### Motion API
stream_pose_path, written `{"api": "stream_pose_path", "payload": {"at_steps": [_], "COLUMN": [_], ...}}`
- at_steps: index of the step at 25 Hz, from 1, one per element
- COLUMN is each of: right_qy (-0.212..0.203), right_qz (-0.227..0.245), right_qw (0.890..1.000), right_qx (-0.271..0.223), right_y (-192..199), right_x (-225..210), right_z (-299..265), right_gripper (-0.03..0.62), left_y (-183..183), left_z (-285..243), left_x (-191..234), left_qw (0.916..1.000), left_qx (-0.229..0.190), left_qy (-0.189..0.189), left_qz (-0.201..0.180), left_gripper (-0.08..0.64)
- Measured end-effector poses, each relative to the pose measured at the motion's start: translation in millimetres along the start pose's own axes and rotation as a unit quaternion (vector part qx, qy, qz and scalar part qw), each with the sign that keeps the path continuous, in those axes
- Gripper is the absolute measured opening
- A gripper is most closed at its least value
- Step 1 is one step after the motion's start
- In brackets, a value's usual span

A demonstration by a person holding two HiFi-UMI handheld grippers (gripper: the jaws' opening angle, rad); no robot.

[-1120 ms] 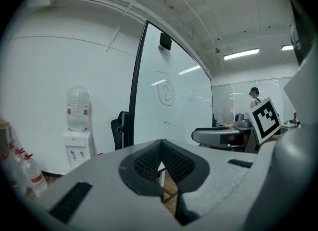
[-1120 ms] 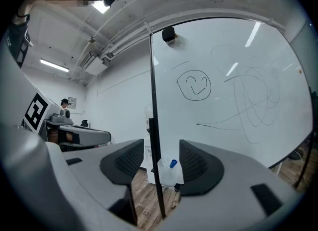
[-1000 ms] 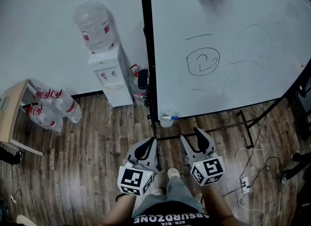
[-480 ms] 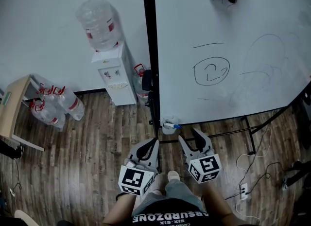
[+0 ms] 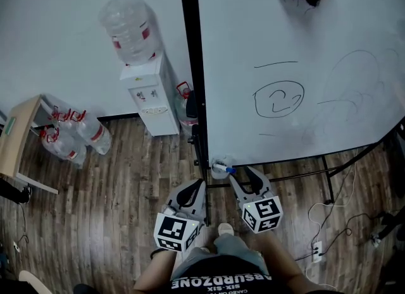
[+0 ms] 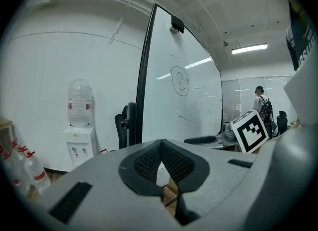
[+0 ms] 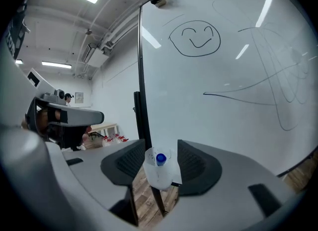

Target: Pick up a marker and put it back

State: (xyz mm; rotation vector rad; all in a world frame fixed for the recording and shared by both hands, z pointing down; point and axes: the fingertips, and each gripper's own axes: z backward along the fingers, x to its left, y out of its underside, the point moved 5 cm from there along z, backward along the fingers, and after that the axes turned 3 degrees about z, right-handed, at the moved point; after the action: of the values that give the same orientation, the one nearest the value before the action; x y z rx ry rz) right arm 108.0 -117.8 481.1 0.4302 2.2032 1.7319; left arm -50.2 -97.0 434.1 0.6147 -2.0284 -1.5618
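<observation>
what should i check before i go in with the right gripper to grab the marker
1. Marker in sight: ok. The blue-capped marker stands in the white cup at the whiteboard's lower corner.
2. Right gripper ready: ok. Its jaws stand apart and have just been closing a little, gripping nothing.
3. Aim: ok. The right gripper view shows cup and marker centred between the jaws.
4. Reach: not ok. The jaws are short of the marker and touch neither it nor the cup.
5. Left gripper out of the way: ok. It is shut, empty and off to the side.
6. Room to grip the marker without catching the cup rim: cannot tell.
</observation>
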Motion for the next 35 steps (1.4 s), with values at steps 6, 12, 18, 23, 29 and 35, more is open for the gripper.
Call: {"api": "stream_pose_path", "payload": {"at_steps": [6,12,18,23,29,35], "right_qy": [-0.010,-0.019,-0.026,-0.031,-0.031,-0.033], "right_qz": [0.003,0.011,0.012,0.012,0.011,0.017], "right_qw": [1.000,0.999,0.999,0.998,0.998,0.998], "right_qx": [0.016,0.026,0.037,0.048,0.050,0.055], "right_y": [10,13,20,26,28,32], "right_x": [-1,0,1,1,1,3], "right_z": [-14,-25,-33,-38,-40,-42], "right_gripper": [0.184,0.183,0.176,0.169,0.152,0.130], "left_y": [-2,-3,-1,0,0,2], "left_z": [-5,-8,-10,-12,-11,-11], "left_x": [5,10,13,14,14,16], "left_qw": [1.0000,1.0000,0.9999,0.9998,0.9997,0.9997], "left_qx": [0.005,0.007,0.015,0.020,0.023,0.023], "left_qy": [-0.003,-0.006,-0.006,-0.008,-0.007,-0.009], "left_qz": [-0.001,0.002,0.003,0.003,0.001,0.002], "left_gripper": [0.008,0.008,0.008,0.008,0.008,0.008]}}
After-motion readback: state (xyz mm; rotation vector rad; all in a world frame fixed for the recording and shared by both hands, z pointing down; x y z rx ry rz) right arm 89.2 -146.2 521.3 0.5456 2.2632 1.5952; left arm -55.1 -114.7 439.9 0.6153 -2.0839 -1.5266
